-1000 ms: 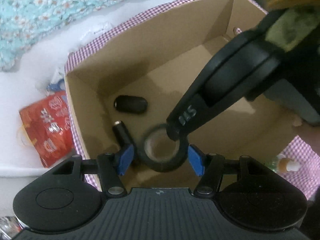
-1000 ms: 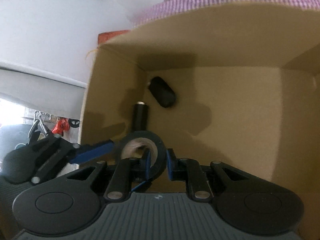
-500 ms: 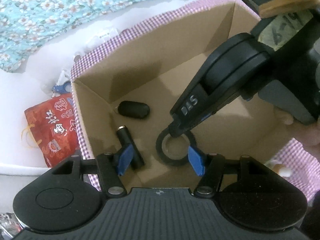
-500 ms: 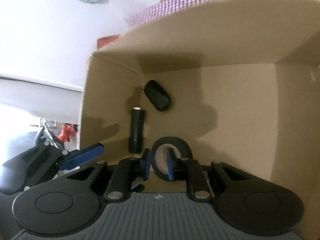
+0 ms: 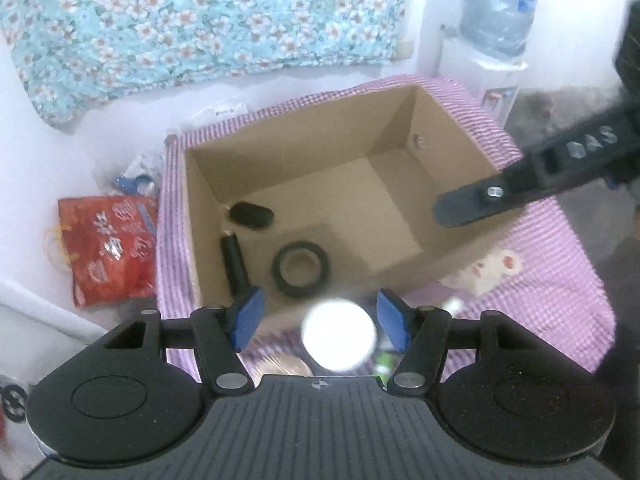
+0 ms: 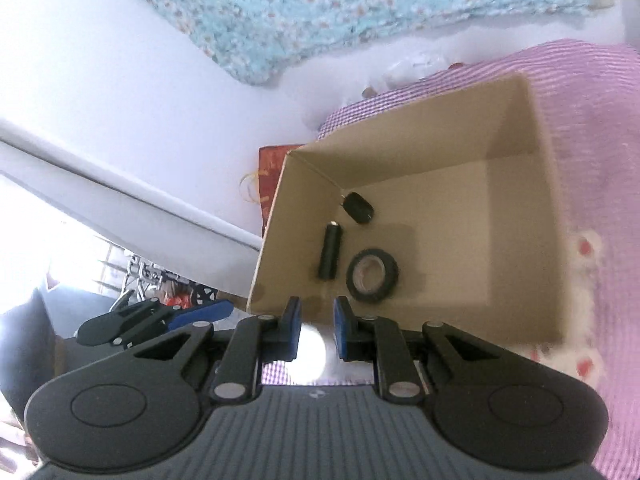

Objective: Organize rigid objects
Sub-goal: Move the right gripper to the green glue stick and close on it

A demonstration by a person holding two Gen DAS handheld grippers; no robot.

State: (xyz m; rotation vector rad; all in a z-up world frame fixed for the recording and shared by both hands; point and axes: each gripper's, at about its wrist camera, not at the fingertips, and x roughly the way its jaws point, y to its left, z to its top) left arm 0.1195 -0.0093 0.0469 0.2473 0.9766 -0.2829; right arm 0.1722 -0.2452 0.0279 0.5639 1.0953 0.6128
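A cardboard box [image 5: 304, 148] [image 6: 520, 128] stands on a purple checked cloth. In it lie a black tape roll [image 5: 301, 269] [image 6: 372, 276], a black cylinder [image 5: 234, 266] [image 6: 331, 256] and a black oval object [image 5: 251, 215] [image 6: 359, 208]. My left gripper [image 5: 322, 318] is open and empty above the box's near edge, with a white round lid [image 5: 339, 340] below it. My right gripper [image 6: 316, 328] is open with a narrow gap and empty, raised above the box; it also shows in the left wrist view [image 5: 520, 192].
A red packet [image 5: 104, 248] and blue scissors [image 5: 132, 182] lie left of the box. A floral cloth [image 5: 200, 20] lies behind. A water dispenser [image 5: 492, 40] stands at the back right. A small bottle [image 5: 452, 304] lies on the purple cloth [image 5: 560, 280].
My right gripper let go of the tape roll, which now lies flat in the box, and rose out. Both grippers pulled back and up from the box.
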